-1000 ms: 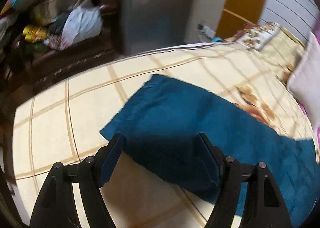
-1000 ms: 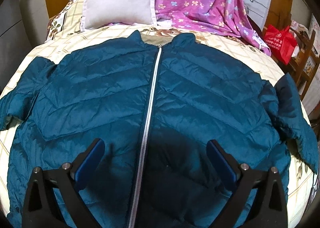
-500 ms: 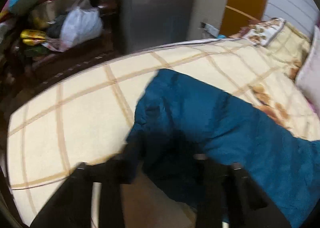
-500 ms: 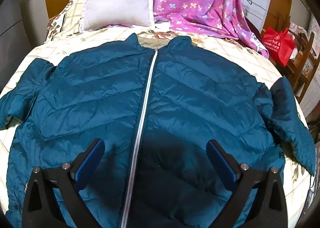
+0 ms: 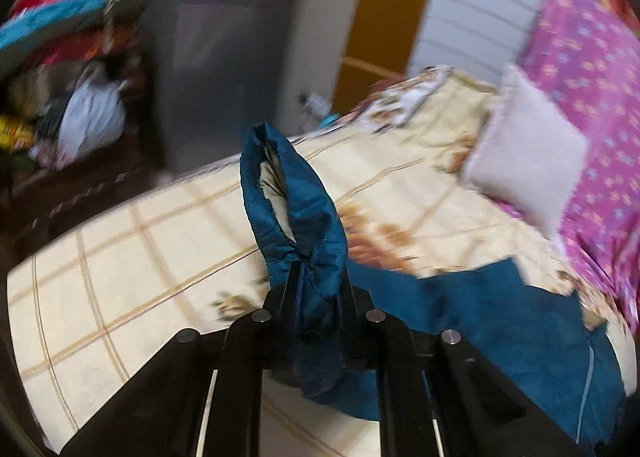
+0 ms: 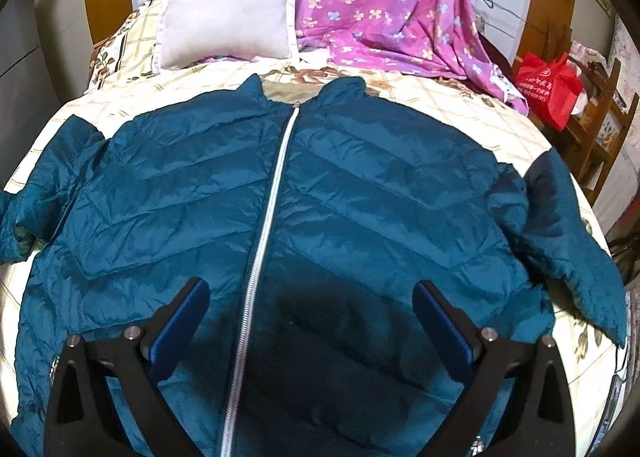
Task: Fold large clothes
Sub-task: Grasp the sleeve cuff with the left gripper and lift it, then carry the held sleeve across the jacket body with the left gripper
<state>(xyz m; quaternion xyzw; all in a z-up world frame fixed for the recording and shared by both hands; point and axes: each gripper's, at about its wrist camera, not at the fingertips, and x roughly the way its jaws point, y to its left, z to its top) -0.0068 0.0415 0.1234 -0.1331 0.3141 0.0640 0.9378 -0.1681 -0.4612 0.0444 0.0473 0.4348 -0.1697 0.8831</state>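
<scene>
Teal jacket (image 6: 360, 197) flat on bed (image 6: 460, 105), right gripper (image 6: 312, 309) fingers (image 6: 180, 321) apart

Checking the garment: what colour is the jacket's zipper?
Silver-white zipper on the teal jacket; clearest in the right wrist view.

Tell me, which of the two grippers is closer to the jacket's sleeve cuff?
Left. The left gripper is clamped on the sleeve cuff, lifting it; the right gripper hangs open above the jacket's front.

Left tool (image 5: 318, 289): my view shows matte black angular arms, round silver screw heads at each pivot, pale strips along inner edges of lower bars. Right tool (image 6: 310, 321): same black frame, I see blue pads (image 6: 182, 321) lining inner faces of both fingers, silver screws at linkage joints, triangular cut-outs in outer arms.
</scene>
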